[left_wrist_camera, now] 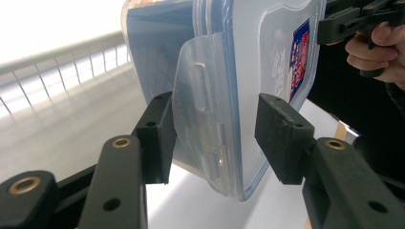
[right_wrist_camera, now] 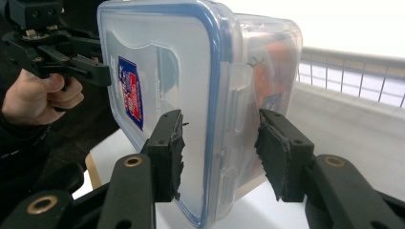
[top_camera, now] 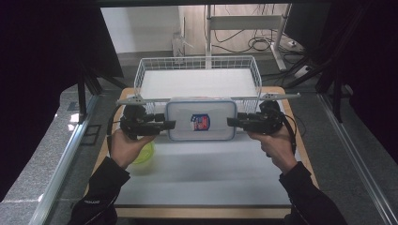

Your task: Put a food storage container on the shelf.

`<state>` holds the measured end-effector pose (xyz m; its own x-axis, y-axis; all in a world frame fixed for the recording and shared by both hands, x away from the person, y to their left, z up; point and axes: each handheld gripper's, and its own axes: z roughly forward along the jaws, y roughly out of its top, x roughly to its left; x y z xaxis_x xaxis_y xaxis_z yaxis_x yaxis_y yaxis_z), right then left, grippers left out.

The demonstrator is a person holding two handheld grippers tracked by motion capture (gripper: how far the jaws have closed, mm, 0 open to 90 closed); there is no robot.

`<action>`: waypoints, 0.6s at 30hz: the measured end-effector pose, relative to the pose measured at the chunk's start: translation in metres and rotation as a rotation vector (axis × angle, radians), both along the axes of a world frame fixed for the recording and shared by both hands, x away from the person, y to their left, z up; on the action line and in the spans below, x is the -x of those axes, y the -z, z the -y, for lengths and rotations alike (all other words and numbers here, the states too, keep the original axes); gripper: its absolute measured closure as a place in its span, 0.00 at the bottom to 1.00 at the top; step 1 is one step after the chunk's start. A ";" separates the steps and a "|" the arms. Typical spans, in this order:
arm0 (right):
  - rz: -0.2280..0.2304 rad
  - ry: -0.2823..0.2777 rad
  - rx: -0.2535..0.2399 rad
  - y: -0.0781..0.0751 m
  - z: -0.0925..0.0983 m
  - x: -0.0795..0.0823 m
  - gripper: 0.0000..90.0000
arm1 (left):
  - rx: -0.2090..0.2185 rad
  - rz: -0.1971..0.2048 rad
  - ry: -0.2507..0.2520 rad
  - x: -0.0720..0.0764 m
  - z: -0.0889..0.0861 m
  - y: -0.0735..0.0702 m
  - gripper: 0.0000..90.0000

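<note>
- Two grippers, left gripper (top_camera: 170, 124) and right gripper (top_camera: 231, 122), clamp the box (top_camera: 201, 120) by its ends, lifted just before the basket (top_camera: 141, 75).
- Uneven lifting could tilt it free.
- Side latches (left_wrist_camera: 200, 109) may slip between pads.

Wooden-edged table (top_camera: 300, 154) covered by white sheet; white wire basket (top_camera: 197, 70) at far end, yellow-green round bowl (top_camera: 144, 152) set at left (partly hidden).

Lab-like recording space, black curtains beside the table (top_camera: 202, 187), metal stand (top_camera: 244, 23) and floor cables (top_camera: 260, 44) behind it.
</note>
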<state>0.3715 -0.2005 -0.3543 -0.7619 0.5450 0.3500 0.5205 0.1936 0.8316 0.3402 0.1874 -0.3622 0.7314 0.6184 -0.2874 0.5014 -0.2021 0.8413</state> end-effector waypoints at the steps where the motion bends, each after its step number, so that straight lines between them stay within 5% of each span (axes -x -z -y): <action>1: -0.004 0.001 -0.005 -0.003 0.000 -0.003 0.59 | -0.002 0.002 0.000 -0.003 -0.001 -0.003 0.56; 18: 0.024 0.033 -0.033 -0.057 -0.014 -0.051 0.59 | 0.033 0.032 -0.007 -0.053 -0.015 -0.050 0.56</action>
<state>0.4228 -0.1867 -0.2969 -0.7518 0.5590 0.3499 0.5062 0.1491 0.8494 0.3927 0.2023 -0.3118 0.7361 0.6146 -0.2836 0.4751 -0.1707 0.8632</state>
